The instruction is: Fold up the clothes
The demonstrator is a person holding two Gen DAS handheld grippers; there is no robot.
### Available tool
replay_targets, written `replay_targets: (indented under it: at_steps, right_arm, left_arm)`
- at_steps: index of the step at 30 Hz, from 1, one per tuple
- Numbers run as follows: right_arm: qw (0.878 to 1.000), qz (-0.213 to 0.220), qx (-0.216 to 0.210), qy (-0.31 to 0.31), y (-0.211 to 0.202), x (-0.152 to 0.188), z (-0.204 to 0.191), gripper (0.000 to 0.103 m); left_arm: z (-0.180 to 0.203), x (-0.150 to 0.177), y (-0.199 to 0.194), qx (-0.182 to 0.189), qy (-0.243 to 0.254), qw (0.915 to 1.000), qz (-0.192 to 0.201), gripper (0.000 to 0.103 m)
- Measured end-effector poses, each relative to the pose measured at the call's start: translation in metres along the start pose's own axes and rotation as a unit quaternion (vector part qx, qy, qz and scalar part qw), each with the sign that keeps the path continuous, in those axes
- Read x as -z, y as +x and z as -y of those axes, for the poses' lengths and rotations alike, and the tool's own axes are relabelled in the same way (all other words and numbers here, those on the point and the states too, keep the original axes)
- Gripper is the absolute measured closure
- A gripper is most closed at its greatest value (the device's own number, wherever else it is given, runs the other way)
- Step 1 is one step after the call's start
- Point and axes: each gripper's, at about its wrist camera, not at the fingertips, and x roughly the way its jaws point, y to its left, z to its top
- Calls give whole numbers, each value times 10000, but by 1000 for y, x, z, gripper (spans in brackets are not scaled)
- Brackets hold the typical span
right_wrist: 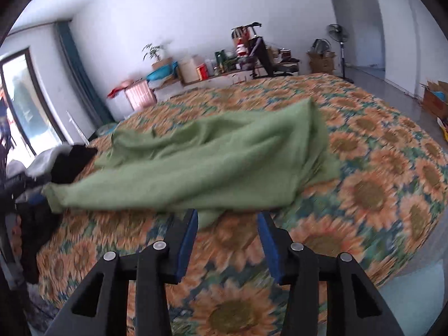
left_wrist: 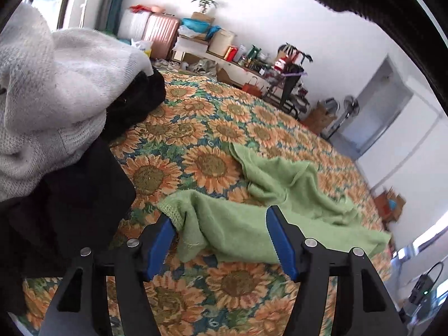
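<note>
Sunflower bedspread (left_wrist: 212, 165); hand-held grippers (left_wrist: 219, 233) agape.

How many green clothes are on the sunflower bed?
1. The green garment lies crumpled in the middle of the sunflower bedspread, right of the clothes pile, which may hide more.

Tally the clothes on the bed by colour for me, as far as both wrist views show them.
Green: 1, the green garment, spread crumpled on the sunflower bedspread
White: 1, the white knit on the pile
Black: at least 1, the black clothing; separate pieces cannot be told
Total: at least 3
</note>
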Motion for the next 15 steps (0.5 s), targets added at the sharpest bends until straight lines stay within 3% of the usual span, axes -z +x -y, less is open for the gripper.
replay_targets:
  at_steps: [4,8,12,14,15]
  right_arm:
    - [9998,-141,104,54,14,14,-8,57]
    - [9998,-115,46,159,18,9,-7,57]
    - [9998,-87,71,188,23,4,-7,58]
    - [9997,-77,45,233,26,2,-9,59]
    - [9997,-60,83,204,27,1,-11,62]
  left_arm:
    - [1,8,-1,0,81,10000,-46,37]
    - [-11,15,4,-474,33,9987,-171,37]
    - [-18,24,11,-353,40,9987,-376,37]
    - [-17,27,13,-356,92,9988,-311,46]
    - [-14,28,14,-373,166,9989,-250,59]
